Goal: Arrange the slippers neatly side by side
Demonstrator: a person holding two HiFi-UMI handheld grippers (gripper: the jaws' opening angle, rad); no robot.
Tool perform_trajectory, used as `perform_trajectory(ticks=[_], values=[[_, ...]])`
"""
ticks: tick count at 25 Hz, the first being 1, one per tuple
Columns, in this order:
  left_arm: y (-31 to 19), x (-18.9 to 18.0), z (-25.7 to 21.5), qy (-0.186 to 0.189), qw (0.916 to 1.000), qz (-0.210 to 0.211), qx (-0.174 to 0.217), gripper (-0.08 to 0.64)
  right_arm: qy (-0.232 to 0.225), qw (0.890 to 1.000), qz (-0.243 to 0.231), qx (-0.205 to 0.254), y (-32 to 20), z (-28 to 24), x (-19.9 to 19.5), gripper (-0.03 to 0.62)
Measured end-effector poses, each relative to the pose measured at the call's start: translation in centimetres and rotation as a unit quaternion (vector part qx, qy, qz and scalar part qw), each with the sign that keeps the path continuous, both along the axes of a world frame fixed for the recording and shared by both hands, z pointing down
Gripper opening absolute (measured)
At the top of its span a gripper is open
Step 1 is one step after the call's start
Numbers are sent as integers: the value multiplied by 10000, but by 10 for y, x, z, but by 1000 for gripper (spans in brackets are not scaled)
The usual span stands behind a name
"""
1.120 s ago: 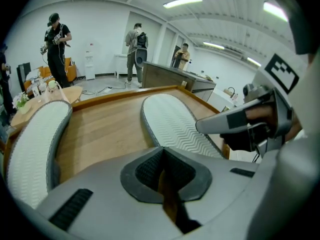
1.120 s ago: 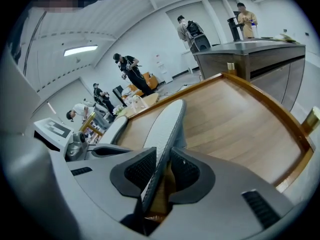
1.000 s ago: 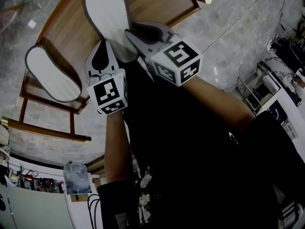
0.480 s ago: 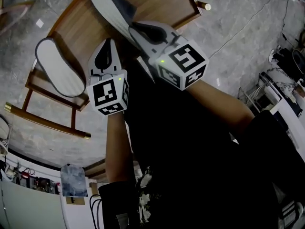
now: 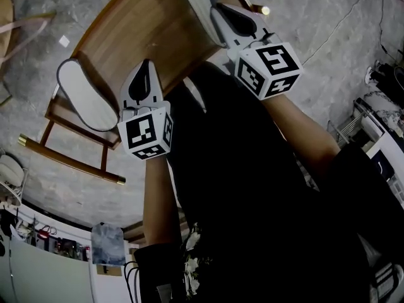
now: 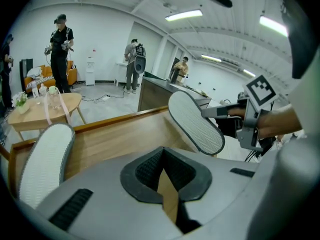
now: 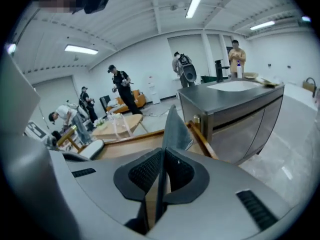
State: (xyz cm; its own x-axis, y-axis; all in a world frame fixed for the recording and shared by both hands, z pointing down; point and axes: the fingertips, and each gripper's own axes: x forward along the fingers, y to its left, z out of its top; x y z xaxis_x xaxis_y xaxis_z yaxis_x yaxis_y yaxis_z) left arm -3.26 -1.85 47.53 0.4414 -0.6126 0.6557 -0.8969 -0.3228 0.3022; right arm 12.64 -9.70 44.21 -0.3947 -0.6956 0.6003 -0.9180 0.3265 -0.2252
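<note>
- Our right gripper [image 5: 222, 10] has swung from over the middle of the wooden table [image 5: 126, 36] toward its far right corner, and sits higher in the head view.
- The slipper [image 6: 196, 123] it carries went along. Its sole, once broad to the head camera, now runs off the top edge.
- Its jaws have just been closing, and the slipper's thin edge is pinched between them.

No word, number or brand name is showing clearly enough to be read in any view. The only printed signs are black-and-white square markers [image 5: 139, 124]. They are sitting on the left cube [image 5: 149, 145], riding on the left gripper [image 5: 146, 65], and on the right cube [image 5: 268, 68], riding on the right gripper [image 5: 221, 10]. They are showing coded blocks, not letters.
</note>
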Motion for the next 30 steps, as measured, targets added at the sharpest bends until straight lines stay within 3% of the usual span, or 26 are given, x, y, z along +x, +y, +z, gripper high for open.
perform_trajectory(ticks=[5, 15, 20, 26, 30], values=[[4, 7, -5, -53, 10000, 38, 36, -1, 718, 9959, -531, 150, 1, 10, -8, 21], [26, -14, -7, -108, 9988, -467, -41, -1, 619, 9866, -1506, -61, 35, 30, -81, 31], [38, -27, -11, -118, 9965, -820, -102, -2, 768, 9762, -2008, -284, 48, 54, -107, 34], [59, -49, -12, -161, 9911, -1311, -183, -1, 675, 9733, -2026, -838, 58, 87, -120, -3], [68, -59, -9, -128, 9871, -1580, -229, 0, 798, 9701, -2148, -796, 59, 91, -124, -3]])
